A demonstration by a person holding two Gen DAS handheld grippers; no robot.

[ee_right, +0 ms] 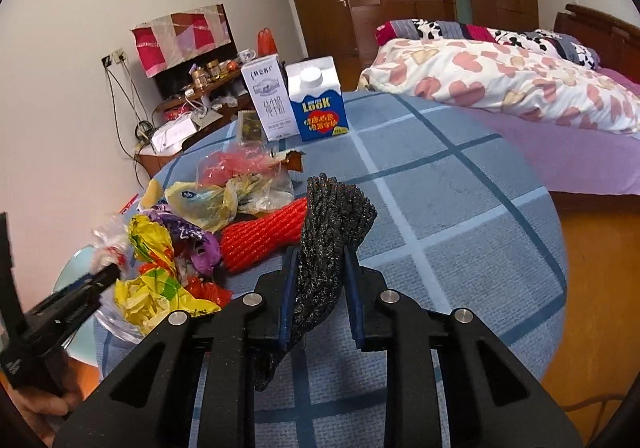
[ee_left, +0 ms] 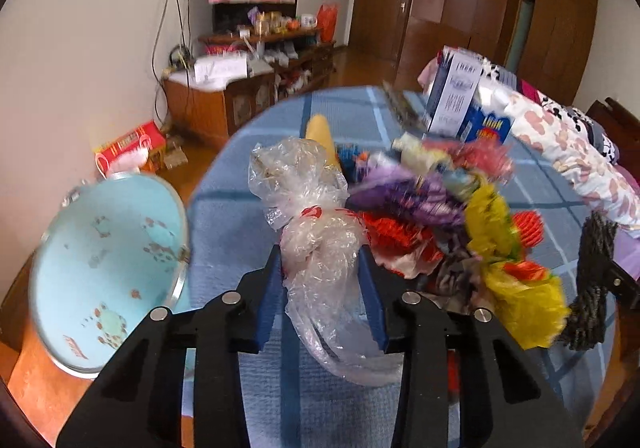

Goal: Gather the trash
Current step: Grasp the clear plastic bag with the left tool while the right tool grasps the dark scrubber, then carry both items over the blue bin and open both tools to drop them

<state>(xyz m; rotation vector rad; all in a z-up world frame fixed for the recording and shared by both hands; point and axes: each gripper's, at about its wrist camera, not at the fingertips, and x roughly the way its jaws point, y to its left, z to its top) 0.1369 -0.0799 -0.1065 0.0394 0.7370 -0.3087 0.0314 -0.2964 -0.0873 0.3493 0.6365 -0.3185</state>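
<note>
Now mid-pickup | my left tool (ee_left: 322, 268) pinches the clear plastic bag (ee_left: 316, 232) at the trash pile's (ee_left: 440, 216) near edge | right tool (ee_right: 318, 276) clamps a black knit rag (ee_right: 332, 232) beside it | next, I judge: carry both to the light-blue bin (ee_left: 108, 272) left of the pile, off the counter (ee_right: 440, 228).
</note>
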